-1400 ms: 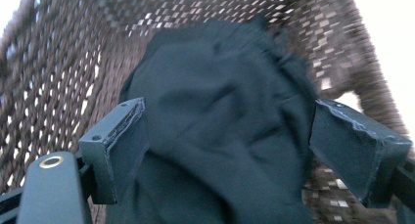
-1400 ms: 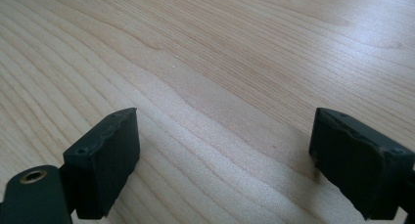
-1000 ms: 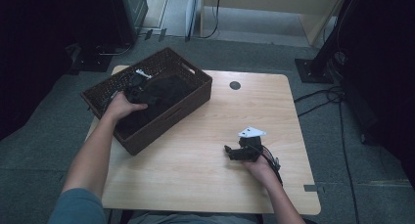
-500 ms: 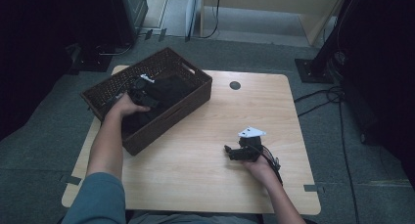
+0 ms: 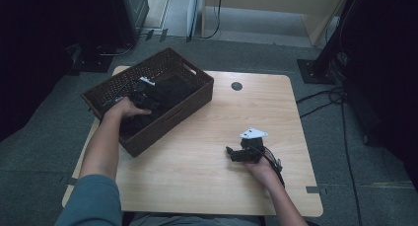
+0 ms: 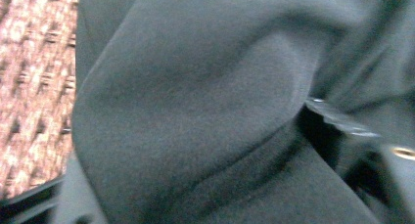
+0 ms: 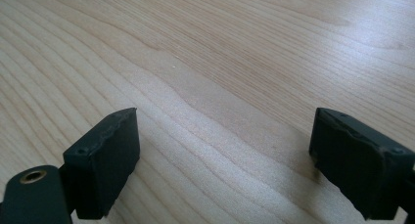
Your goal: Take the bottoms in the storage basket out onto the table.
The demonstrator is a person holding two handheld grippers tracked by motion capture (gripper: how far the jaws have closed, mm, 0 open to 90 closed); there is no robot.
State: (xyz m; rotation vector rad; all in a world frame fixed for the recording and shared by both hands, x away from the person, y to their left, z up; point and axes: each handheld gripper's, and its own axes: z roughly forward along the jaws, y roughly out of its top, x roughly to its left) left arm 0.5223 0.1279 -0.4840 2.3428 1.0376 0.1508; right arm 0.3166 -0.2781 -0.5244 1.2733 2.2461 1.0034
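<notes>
A brown woven basket [image 5: 172, 121] stands on the left part of the wooden table [image 5: 197, 176] and holds dark cloth [image 5: 170, 88]. My left gripper [image 5: 143, 95] is down inside the basket, pushed into that cloth. In the left gripper view the dark cloth [image 6: 195, 111] bulges between the jaws and hides the pads, with basket weave [image 6: 29, 87] at the left. Its jaws have just been closing. My right gripper [image 5: 231, 153] rests low over the bare table at the right, open, with only wood grain [image 7: 220, 48] between its fingertips [image 7: 105, 158].
A small black round cap [image 5: 236, 86] sits in the tabletop behind the basket. A cable [image 5: 273, 164] trails from the right gripper toward the near edge. Floor cables [image 5: 335, 102] and dark stands lie off the table's right side.
My left gripper has sunk a little deeper into the dark cloth in the basket. The right hand and its gripper have stayed where they were.
</notes>
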